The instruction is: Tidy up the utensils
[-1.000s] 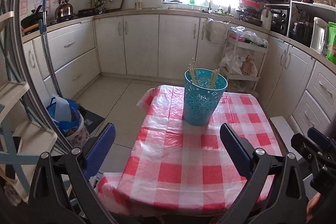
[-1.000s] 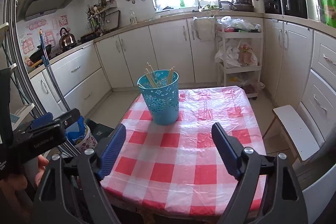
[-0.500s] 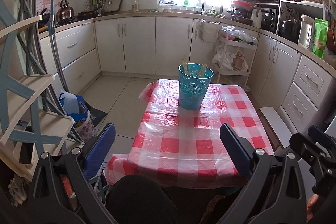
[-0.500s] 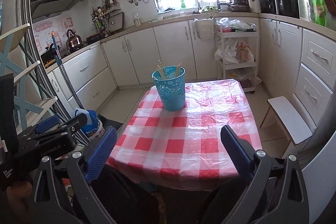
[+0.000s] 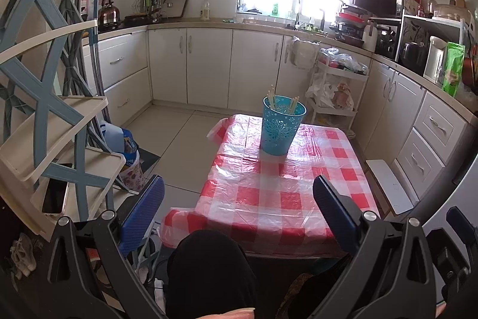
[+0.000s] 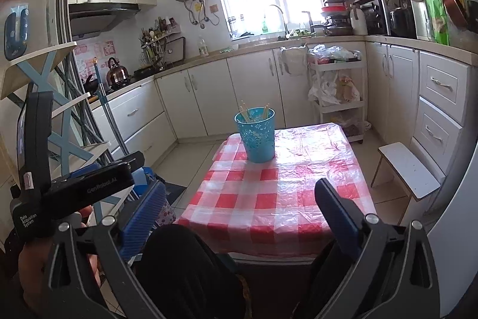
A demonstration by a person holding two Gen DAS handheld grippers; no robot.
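Observation:
A teal perforated cup (image 5: 282,126) stands on the far part of a small table with a red-and-white checked cloth (image 5: 269,193). Several wooden chopsticks (image 5: 272,101) stand upright in it. The cup (image 6: 257,135) and chopsticks (image 6: 246,112) also show in the right wrist view, on the table (image 6: 277,199). My left gripper (image 5: 239,208) is open and empty, held well back from the table's near edge. My right gripper (image 6: 240,211) is open and empty, also back from the table. The left gripper's body (image 6: 74,190) shows at the left of the right wrist view.
A blue-and-cream shelf rack (image 5: 50,121) stands close on the left. A white stool (image 6: 409,169) stands right of the table. White kitchen cabinets (image 5: 209,65) run along the back and right. My dark-clothed knee (image 5: 209,265) is below the grippers.
Both grippers have pulled back and up from the table, so the cup looks smaller and farther. Both stay open and empty. The cup has not moved.

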